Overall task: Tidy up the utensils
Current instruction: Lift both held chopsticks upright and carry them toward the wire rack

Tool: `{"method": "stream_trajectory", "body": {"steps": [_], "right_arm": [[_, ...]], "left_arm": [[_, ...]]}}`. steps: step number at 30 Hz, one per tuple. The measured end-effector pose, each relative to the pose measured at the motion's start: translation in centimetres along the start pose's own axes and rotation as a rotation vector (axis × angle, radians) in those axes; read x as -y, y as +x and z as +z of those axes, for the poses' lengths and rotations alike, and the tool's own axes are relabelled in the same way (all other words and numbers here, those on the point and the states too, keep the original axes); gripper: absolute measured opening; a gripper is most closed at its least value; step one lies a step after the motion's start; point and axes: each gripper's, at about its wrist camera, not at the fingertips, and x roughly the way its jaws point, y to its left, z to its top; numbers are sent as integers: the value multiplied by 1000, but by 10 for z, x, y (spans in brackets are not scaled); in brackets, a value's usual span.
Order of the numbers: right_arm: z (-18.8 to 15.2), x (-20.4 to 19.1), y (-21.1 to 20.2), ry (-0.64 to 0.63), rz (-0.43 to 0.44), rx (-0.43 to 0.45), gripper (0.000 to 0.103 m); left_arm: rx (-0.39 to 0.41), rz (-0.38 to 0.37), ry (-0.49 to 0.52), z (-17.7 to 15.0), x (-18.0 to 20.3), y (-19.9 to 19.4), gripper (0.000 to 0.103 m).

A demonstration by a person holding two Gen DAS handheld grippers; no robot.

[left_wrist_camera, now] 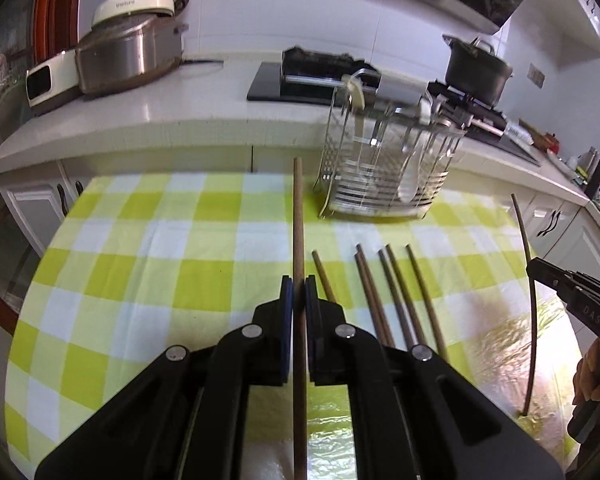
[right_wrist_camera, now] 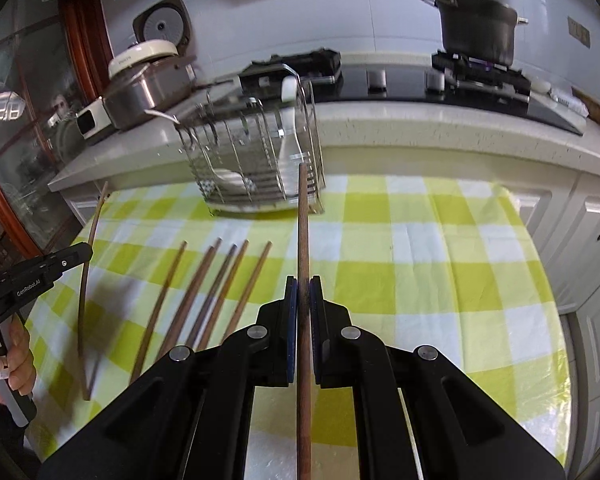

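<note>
A table under a green-and-white checked cloth [left_wrist_camera: 148, 264] bears a wire utensil rack [left_wrist_camera: 384, 168] at its far edge; five wooden chopsticks [left_wrist_camera: 396, 300] lie loose on the cloth, between the two tools; the left gripper [left_wrist_camera: 299, 292] pinches one chopstick [left_wrist_camera: 298, 220]; the right gripper [right_wrist_camera: 303, 292] pinches another chopstick [right_wrist_camera: 303, 220]; both sticks point toward the rack.

Table [left_wrist_camera: 140, 264] covered with a green-and-white check cloth [right_wrist_camera: 420, 280], glossy near the front edge. Wire rack [left_wrist_camera: 384, 168] stands at the far edge, next to the counter. Five chopsticks [left_wrist_camera: 396, 292] lie loose on the cloth in front of the rack, roughly parallel, tips toward the far edge, two of them touching.
</note>
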Motion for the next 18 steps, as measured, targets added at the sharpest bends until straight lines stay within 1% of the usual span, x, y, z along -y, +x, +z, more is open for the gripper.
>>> {"method": "stream_trajectory", "body": {"steps": [4, 10, 18], "right_arm": [[4, -5, -17, -11, 6, 29, 7], [12, -21, -48, -51, 8, 88, 7], [17, -38, -71, -81, 10, 138, 7]], "left_arm": [[35, -9, -7, 2, -1, -18, 6], [110, -38, 6, 5, 3, -51, 6], [156, -53, 33, 5, 14, -74, 6]]}}
